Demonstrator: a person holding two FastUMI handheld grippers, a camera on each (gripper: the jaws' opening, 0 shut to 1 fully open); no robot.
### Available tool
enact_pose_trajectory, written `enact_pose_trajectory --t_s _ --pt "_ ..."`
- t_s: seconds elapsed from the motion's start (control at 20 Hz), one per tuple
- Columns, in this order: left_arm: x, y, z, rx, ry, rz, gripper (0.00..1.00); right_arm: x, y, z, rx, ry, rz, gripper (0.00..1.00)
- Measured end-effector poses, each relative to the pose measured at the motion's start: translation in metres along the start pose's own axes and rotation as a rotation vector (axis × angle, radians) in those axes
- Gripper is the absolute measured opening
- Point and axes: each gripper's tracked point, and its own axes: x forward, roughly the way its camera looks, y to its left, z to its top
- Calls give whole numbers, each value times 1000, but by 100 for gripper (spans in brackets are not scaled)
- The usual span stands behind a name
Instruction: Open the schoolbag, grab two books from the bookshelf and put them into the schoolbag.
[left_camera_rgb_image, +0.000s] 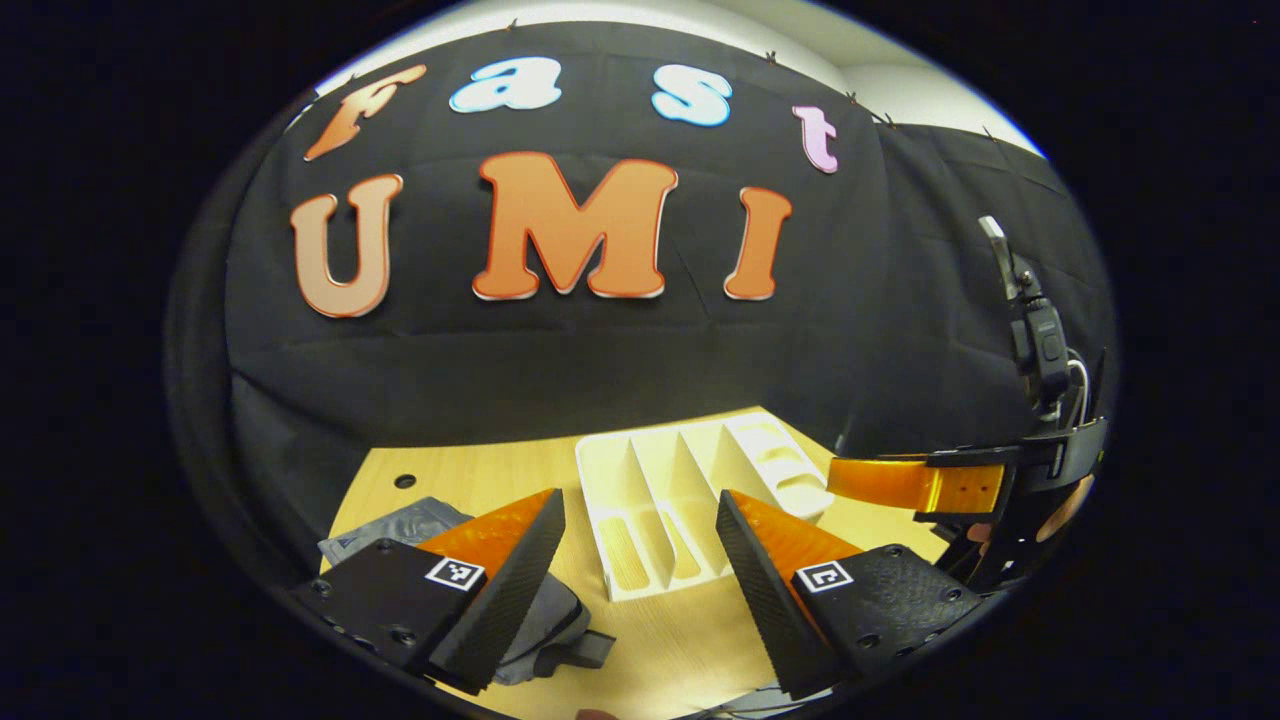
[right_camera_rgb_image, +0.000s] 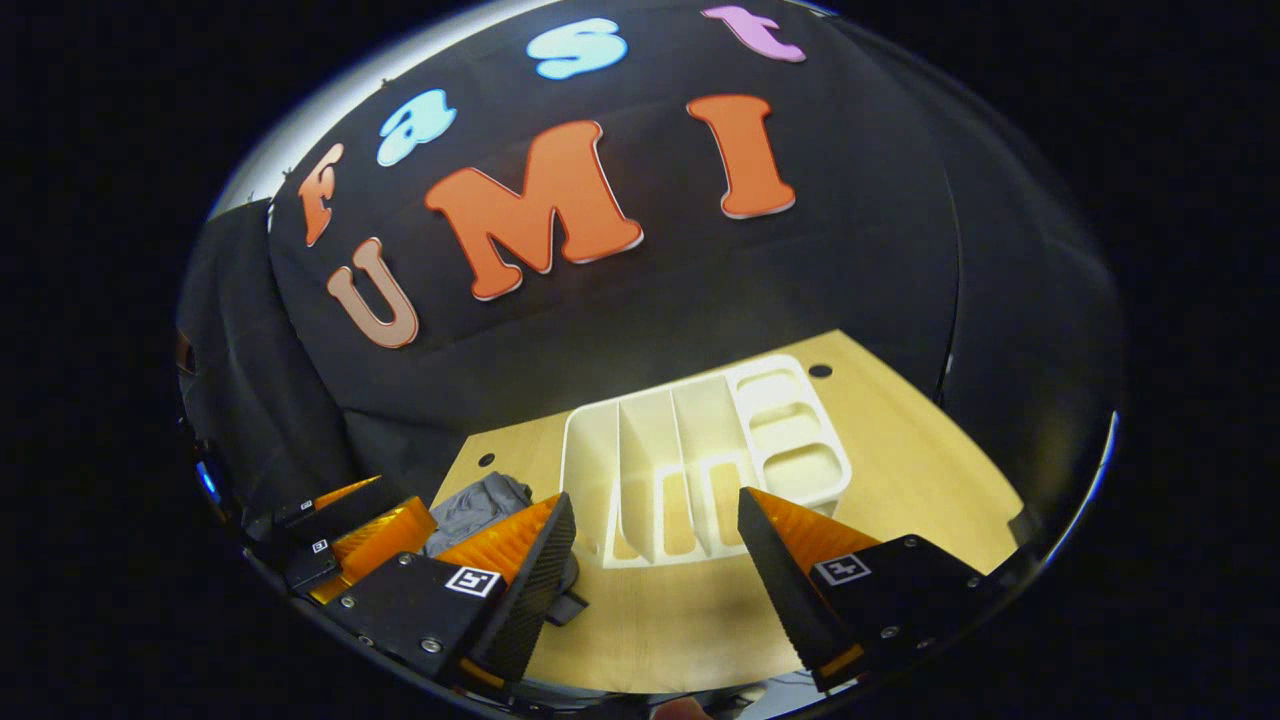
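Left gripper view shows both hand-held grippers (left_camera_rgb_image: 640, 560) (right_camera_rgb_image: 650, 560) spread and empty above the table (left_camera_rgb_image: 680, 630), bag (left_camera_rgb_image: 540, 610) left of an apparently bookless shelf (left_camera_rgb_image: 690, 500), so fingers may snag fabric.

The place was a recording booth, a kind of small lab set-up, and not a real home. Black cloth (left_camera_rgb_image: 560, 370) hung as the back wall and went around the sides, and above it a strip of plain white room wall (left_camera_rgb_image: 930, 95) was visible in the left gripper view. The cloth was fixed at its top edge with small clips. In front of it stood a light wooden desk (right_camera_rgb_image: 900, 450) with round holes near its corners. On the desk there was a white plastic bookshelf (right_camera_rgb_image: 700, 450) with upright dividers, and beside it a grey schoolbag (left_camera_rgb_image: 420, 525) lay flat. The desk carried these few props, as on a stage.
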Motion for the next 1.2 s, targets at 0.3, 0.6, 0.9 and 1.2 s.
enact_pose_trajectory --t_s 0.3,0.6,0.9,1.2 --pt "-30 -15 36 -13 -178 118 96 -39 -1 48 -108 -188 -1 97" --pt "-56 -14 65 -70 -313 169 97 -59 8 68 -149 -304 11 98" --pt "-53 -9 80 -61 -410 187 96 -53 17 67 -181 -336 16 97" --pt "-30 -2 74 -29 -435 209 94 -39 14 64 -199 -363 -15 97"
